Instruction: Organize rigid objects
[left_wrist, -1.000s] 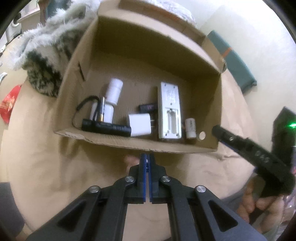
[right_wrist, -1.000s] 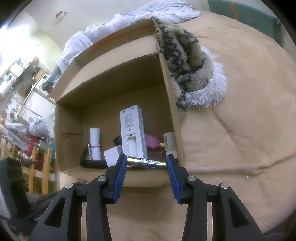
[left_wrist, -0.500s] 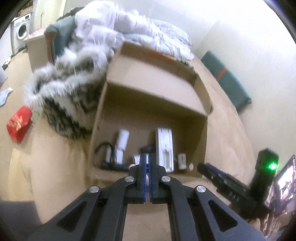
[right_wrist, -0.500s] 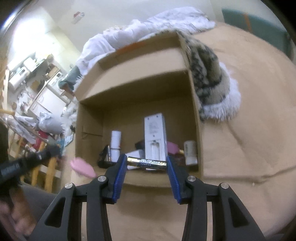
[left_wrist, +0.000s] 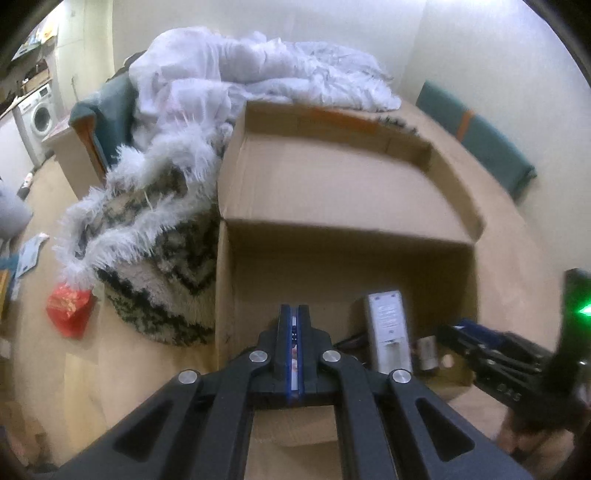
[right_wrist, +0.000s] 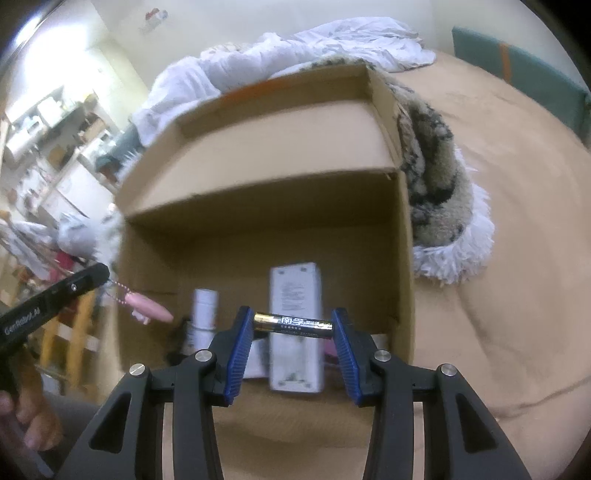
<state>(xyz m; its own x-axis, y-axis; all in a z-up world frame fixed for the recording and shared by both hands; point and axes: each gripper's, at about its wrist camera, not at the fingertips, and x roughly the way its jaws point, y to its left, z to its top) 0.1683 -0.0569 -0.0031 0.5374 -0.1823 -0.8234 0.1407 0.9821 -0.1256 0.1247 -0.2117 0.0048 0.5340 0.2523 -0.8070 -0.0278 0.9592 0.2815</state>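
An open cardboard box (left_wrist: 332, 206) (right_wrist: 258, 147) lies on the tan bedspread. Inside are a white remote (left_wrist: 388, 332) (right_wrist: 295, 325), a white tube (right_wrist: 205, 314) and other small items. My right gripper (right_wrist: 293, 325) is shut on a black-and-gold battery (right_wrist: 293, 325), held crosswise above the box's near wall. My left gripper (left_wrist: 294, 321) is shut on the bead chain of a pink keychain charm (right_wrist: 147, 308), which hangs over the box's left side in the right wrist view (right_wrist: 85, 280). The right gripper also shows in the left wrist view (left_wrist: 480, 332).
A furry black-and-white patterned throw (left_wrist: 147, 229) (right_wrist: 436, 177) lies against the box's side. White bedding (left_wrist: 258, 74) is heaped behind it. A red packet (left_wrist: 68, 308) lies on the bed at the left. A teal cushion (left_wrist: 480, 136) lies at the far right.
Both grippers rose and tilted up, so the box looks lower and nearer. My left gripper moved over the box's near left side with the pink charm. The battery stays gripped.
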